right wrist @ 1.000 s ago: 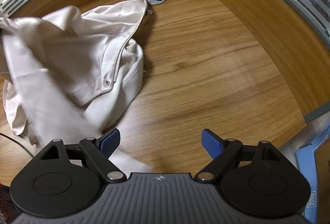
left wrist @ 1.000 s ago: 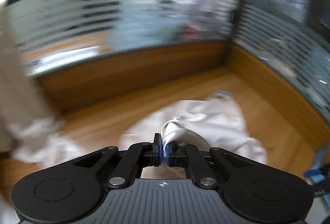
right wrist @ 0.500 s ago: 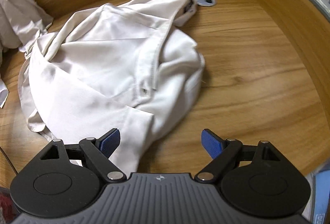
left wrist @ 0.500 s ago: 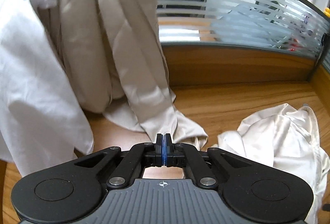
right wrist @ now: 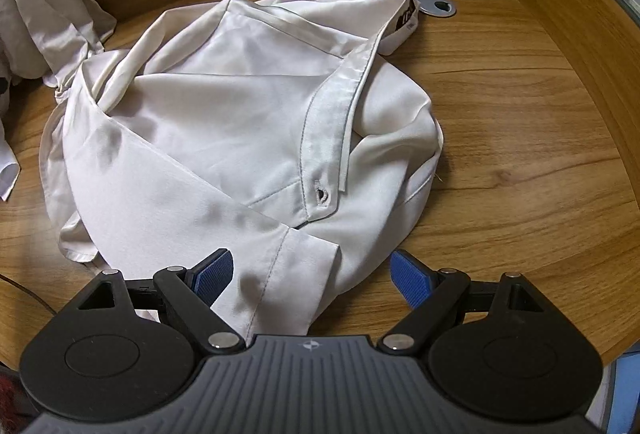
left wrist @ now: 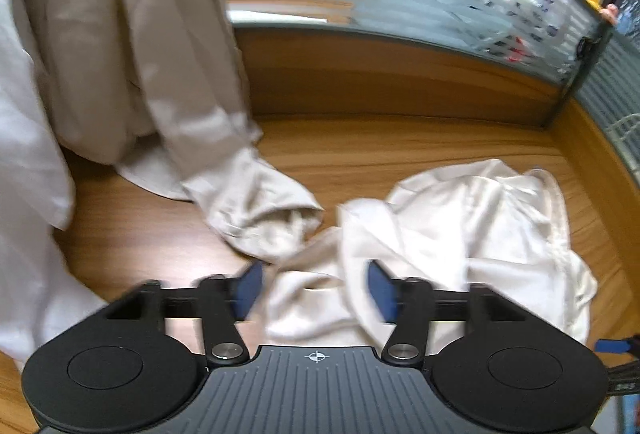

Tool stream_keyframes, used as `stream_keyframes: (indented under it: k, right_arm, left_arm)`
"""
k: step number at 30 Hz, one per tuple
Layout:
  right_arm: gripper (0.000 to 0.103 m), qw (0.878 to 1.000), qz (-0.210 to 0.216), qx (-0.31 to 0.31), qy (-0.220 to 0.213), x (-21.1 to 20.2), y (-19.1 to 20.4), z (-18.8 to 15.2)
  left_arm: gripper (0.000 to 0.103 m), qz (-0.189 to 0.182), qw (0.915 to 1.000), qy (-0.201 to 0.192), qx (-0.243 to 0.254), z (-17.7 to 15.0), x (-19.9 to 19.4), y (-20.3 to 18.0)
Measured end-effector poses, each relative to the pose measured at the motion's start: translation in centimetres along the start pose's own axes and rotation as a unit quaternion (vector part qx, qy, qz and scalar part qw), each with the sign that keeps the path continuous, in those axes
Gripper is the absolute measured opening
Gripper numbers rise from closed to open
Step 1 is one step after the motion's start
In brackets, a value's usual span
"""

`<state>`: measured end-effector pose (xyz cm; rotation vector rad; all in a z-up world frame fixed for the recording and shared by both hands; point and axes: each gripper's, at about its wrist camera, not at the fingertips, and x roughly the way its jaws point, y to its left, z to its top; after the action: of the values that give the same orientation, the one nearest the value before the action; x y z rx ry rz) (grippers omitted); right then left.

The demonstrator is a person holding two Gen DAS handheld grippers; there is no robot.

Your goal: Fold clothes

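Right wrist view: white shirt (right wrist: 240, 122) is seen crumpled in a heap on the wooden desk (right wrist: 520, 138), no fold made yet. Right gripper (right wrist: 310, 274) is spread wide, with a hem corner of the shirt lying between the fingers, not pinched. In the left wrist view, the left gripper (left wrist: 314, 288) is caught mid-opening; shirt cloth (left wrist: 472, 234) sits between and ahead of the fingers, ungripped. Beige garment (left wrist: 132, 46) is draped beyond the left finger, its sleeve end trailing onto the desk. Task is judged at the start: spreading flat and all folds remain.
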<state>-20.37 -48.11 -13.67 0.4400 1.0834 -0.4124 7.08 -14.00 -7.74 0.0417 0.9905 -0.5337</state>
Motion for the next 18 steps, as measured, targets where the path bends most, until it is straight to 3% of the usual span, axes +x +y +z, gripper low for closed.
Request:
stream_keyframes:
  k: [3, 9, 16, 18]
  right_arm:
    - [0.090, 1.000, -0.005, 0.004, 0.004, 0.0, -0.1, -0.1]
    - [0.090, 1.000, -0.015, 0.013, 0.010, 0.0, -0.2, -0.7]
    - [0.090, 0.999, -0.026, 0.036, 0.010, -0.2, -0.5, -1.6]
    - [0.090, 0.999, -0.027, 0.042, 0.010, -0.2, -0.6, -1.8]
  left_arm:
    - [0.075, -0.041, 0.9988, 0.020, -0.017, -1.0, 1.7, -0.9]
    - [0.077, -0.078, 0.9947, 0.063, -0.025, -3.2, 5.6, -3.8]
    - [0.078, -0.052, 0.9946, 0.086, 0.026, -5.3, 9.1, -7.9]
    - [0.074, -0.038, 0.9951, 0.089, 0.019, -5.4, 9.8, -8.4]
